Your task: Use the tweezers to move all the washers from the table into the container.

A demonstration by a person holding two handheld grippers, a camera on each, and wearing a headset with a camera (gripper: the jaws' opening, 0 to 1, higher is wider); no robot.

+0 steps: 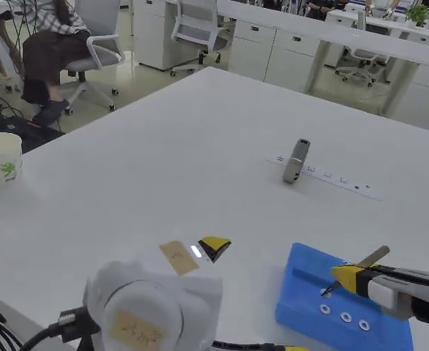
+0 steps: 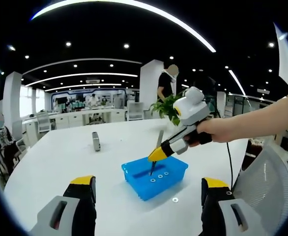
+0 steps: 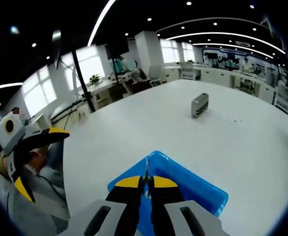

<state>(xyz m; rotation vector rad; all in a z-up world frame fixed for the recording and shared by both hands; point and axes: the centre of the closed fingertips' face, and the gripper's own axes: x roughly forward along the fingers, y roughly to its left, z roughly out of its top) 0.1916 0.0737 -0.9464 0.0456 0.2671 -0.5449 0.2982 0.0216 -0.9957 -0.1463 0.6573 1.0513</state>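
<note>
A blue container (image 1: 310,272) lies at the near right of the white table (image 1: 163,168) and holds three washers (image 1: 345,316). My right gripper (image 1: 346,276) is shut on the tweezers (image 1: 372,256), whose tips dip into the container near its back wall. In the right gripper view the tweezers (image 3: 146,169) stick out of the closed jaws over the container (image 3: 193,189). My left gripper (image 2: 149,183) stands open in front of the container (image 2: 134,172), and one loose washer (image 2: 175,200) lies on the table beside it. Whether the tweezer tips hold a washer is too small to tell.
A grey metal block (image 1: 296,159) stands mid-table by a flush socket strip (image 1: 331,178). A paper cup (image 1: 0,156) sits at the far left edge. A person sits on an office chair (image 1: 97,51) beyond the table, with more chairs and desks behind.
</note>
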